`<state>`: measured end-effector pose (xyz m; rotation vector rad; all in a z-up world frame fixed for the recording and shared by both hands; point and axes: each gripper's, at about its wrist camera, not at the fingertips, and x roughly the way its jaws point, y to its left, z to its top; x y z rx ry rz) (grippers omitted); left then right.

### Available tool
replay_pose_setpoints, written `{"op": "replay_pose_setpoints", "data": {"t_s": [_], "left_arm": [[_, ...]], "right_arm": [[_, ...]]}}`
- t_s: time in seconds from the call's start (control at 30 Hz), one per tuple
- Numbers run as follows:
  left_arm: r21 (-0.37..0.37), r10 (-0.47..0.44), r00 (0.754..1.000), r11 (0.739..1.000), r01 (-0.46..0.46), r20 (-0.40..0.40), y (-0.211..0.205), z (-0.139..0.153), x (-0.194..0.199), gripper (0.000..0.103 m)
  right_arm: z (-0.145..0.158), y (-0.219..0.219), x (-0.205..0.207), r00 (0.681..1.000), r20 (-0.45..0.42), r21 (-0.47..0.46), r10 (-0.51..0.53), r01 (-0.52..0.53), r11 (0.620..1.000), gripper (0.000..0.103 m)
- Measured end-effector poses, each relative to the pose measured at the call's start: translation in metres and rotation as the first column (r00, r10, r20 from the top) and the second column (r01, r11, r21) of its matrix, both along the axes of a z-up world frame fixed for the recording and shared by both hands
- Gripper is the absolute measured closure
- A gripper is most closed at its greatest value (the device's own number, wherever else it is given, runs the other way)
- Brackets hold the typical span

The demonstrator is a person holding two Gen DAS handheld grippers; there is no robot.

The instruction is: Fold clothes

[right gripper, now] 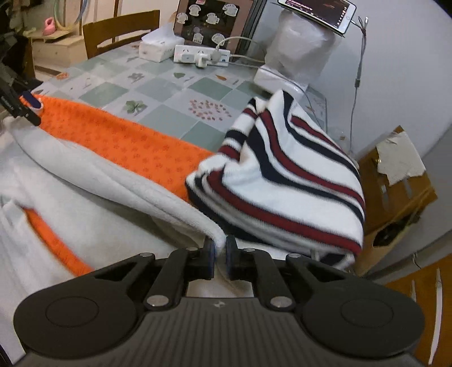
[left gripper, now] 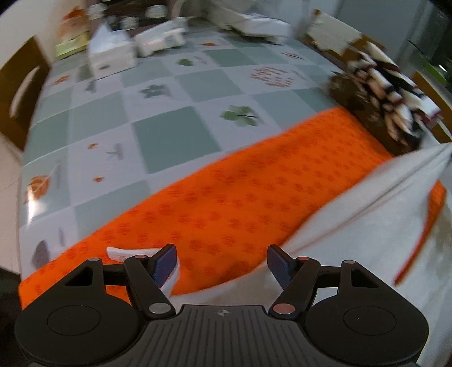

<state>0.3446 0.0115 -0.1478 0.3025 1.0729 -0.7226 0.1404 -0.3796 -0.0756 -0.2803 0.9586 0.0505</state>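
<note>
An orange fleece garment (left gripper: 226, 203) with a white lining (left gripper: 367, 214) lies across the checked tablecloth (left gripper: 169, 132). My left gripper (left gripper: 223, 264) stands open over its near orange edge. A white corner of cloth (left gripper: 124, 251) curls against its left finger, and nothing is between the pads. My right gripper (right gripper: 221, 248) is shut on the white folded edge of the garment (right gripper: 118, 180), pulled into a ridge. The orange side (right gripper: 127, 144) runs to the far left, where the left gripper's blue fingertip (right gripper: 28, 99) shows. A folded red, navy and white striped sweater (right gripper: 285, 180) lies beside it.
At the back of the table stand a tissue box (right gripper: 156, 48), a power strip (right gripper: 202, 55) with plugs and a bag-wrapped object (right gripper: 302, 39) under a phone (right gripper: 319, 12). A wooden chair (right gripper: 121, 31) is behind the table, and a cardboard box (right gripper: 395, 180) stands off its right edge.
</note>
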Motion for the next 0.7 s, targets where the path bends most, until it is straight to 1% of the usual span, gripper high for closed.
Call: {"op": "replay_pose_setpoints", "data": {"t_s": [0.07,0.13,0.17,0.23,0.3,0.4,0.5,0.57,0.6,0.63,0.7], "left_arm": [[-0.014,-0.062,0.998,0.998,0.062,-0.016,-0.007,0.003,-0.010,0.030],[-0.012,-0.135,0.990,0.991,0.135,-0.030,-0.012,0.005,-0.021,0.030],[-0.001,-0.171,0.985,0.985,0.171,-0.024,-0.015,0.005,-0.026,0.030],[0.041,-0.231,0.973,0.972,0.231,0.011,-0.018,0.003,-0.033,0.030],[0.088,-0.253,0.967,0.964,0.250,0.029,-0.019,-0.005,-0.033,0.031],[0.078,-0.253,0.966,0.963,0.257,-0.049,-0.018,-0.016,-0.023,0.031],[0.060,-0.253,0.961,0.964,0.261,-0.108,-0.018,-0.023,-0.016,0.032],[0.045,-0.244,0.961,0.967,0.251,-0.126,-0.015,-0.021,-0.016,0.044],[0.046,-0.243,0.962,0.967,0.250,-0.124,-0.013,-0.019,-0.018,0.059],[0.062,-0.249,0.964,0.965,0.255,-0.099,-0.013,-0.014,-0.023,0.075],[0.074,-0.238,0.970,0.968,0.241,-0.041,-0.007,-0.001,-0.032,0.086]], "right_arm": [[-0.006,0.000,-0.009,1.000,-0.014,0.011,-0.017,0.018,1.000,0.094],[-0.012,0.001,-0.018,0.999,-0.029,0.022,-0.035,0.035,0.999,0.094],[-0.015,0.001,-0.022,0.998,-0.036,0.027,-0.043,0.044,0.999,0.094],[-0.021,0.001,-0.031,0.997,-0.051,0.037,-0.060,0.062,0.997,0.094],[-0.027,0.001,-0.040,0.995,-0.066,0.048,-0.077,0.080,0.996,0.094],[-0.030,0.002,-0.042,0.994,-0.067,0.052,-0.087,0.090,0.995,0.094],[-0.029,0.001,-0.039,0.995,-0.056,0.054,-0.087,0.090,0.994,0.094],[-0.028,-0.002,-0.035,0.995,-0.051,0.060,-0.088,0.091,0.994,0.094],[-0.028,-0.003,-0.034,0.995,-0.048,0.061,-0.088,0.091,0.994,0.094],[-0.027,-0.003,-0.034,0.995,-0.044,0.062,-0.088,0.091,0.994,0.094],[-0.024,-0.003,-0.034,0.996,-0.031,0.059,-0.087,0.089,0.994,0.094]]}}
